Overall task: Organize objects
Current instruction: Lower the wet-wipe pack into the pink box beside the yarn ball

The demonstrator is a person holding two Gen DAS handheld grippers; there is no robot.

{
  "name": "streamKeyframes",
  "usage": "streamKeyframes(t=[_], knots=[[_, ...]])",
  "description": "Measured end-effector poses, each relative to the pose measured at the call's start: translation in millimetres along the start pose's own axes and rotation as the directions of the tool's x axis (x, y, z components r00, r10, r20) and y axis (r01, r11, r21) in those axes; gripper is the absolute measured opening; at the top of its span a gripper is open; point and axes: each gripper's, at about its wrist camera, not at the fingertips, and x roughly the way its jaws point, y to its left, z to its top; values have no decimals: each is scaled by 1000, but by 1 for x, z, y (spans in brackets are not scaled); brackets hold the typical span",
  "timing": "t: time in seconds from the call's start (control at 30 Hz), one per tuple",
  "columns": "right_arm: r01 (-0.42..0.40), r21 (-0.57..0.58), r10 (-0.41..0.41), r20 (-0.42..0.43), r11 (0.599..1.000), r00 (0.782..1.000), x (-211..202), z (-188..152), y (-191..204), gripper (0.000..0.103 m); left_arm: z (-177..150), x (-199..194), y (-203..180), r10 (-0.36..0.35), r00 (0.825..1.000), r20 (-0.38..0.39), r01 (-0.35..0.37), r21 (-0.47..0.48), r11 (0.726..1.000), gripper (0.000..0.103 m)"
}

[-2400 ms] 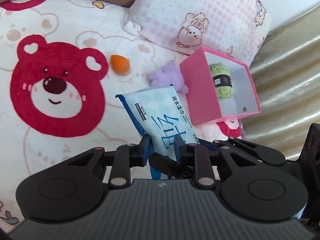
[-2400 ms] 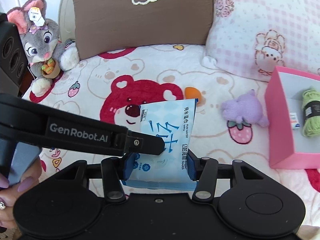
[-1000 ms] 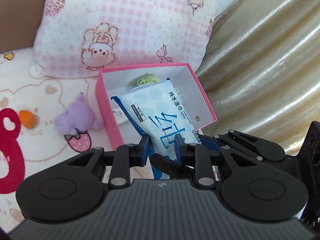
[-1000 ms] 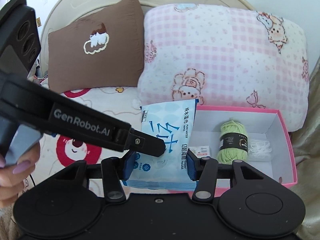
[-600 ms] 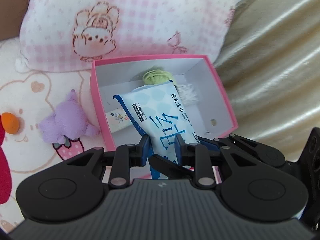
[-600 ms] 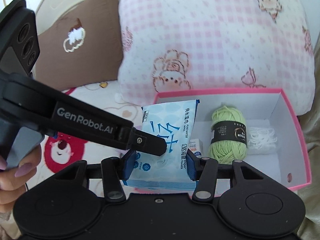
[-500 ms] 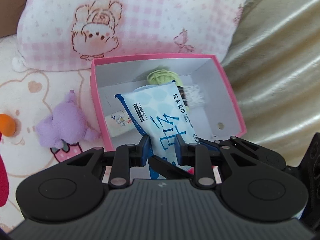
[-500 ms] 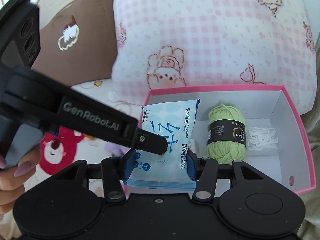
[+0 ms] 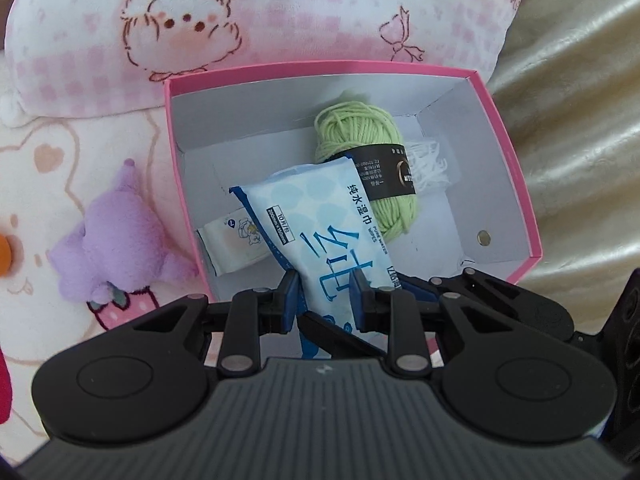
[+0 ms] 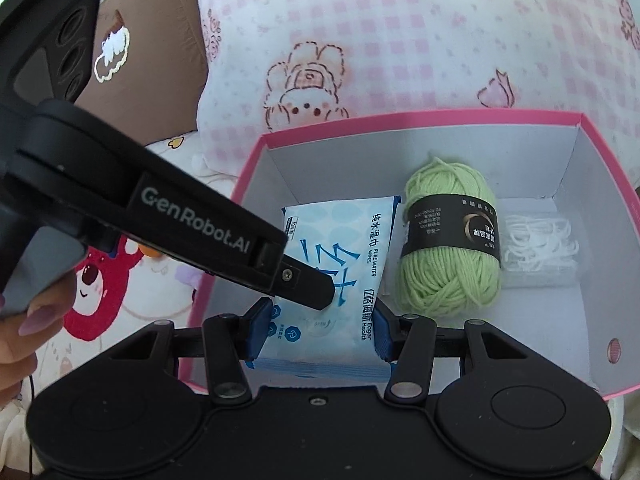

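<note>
Left wrist view: the left gripper [image 9: 322,294] pinched the near end of a pale blue wet-wipe pack [image 9: 320,216], its blue pads narrow and pressed on the pack's two faces. The pack's long axis ran straight away from the gripper and sloped down into the pink box [image 9: 516,184], so its far end hung inside the box. The ball of green yarn [image 9: 362,140] sat just beyond that far end, toward the box's back wall. A small white packet [image 9: 230,246] lay on the box floor against the left wall, partly under the pack. A tangle of white cord [image 9: 430,162] lay to the right of the yarn. Outside the box, just beside its left wall, lay a purple plush toy [image 9: 120,232]. Behind the box rested a pink checked pillow [image 9: 260,12].

Right wrist view: the right gripper [image 10: 316,326] clamped the same pack [image 10: 340,252] across its width, jaws moderately wide, one pad on each long edge. The left gripper's finger [image 10: 308,286] crossed in from the left and lay on the pack's face, near the right gripper's pads. The pack pointed into the box [image 10: 248,160], in its left half, with the yarn [image 10: 448,240] just beside its right edge. The cord [image 10: 540,240] lay further right. Both grippers were at the pack's near end, so lowering it flat onto the box floor, left of the yarn, appeared to be the coming move.
</note>
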Motion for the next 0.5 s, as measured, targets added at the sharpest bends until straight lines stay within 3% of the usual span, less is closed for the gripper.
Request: streamKeyframes(t=[0.2,0.5], knots=[[-15,-9,15,-39,1000,999,6,-2,-5,56,-5,10,-6,27,999,-21,-27,11,1000,24],[-15,-23,14,-33,1000,999,11,-8,-12,56,-11,17,-15,64,998,8,-65,62,996,24]])
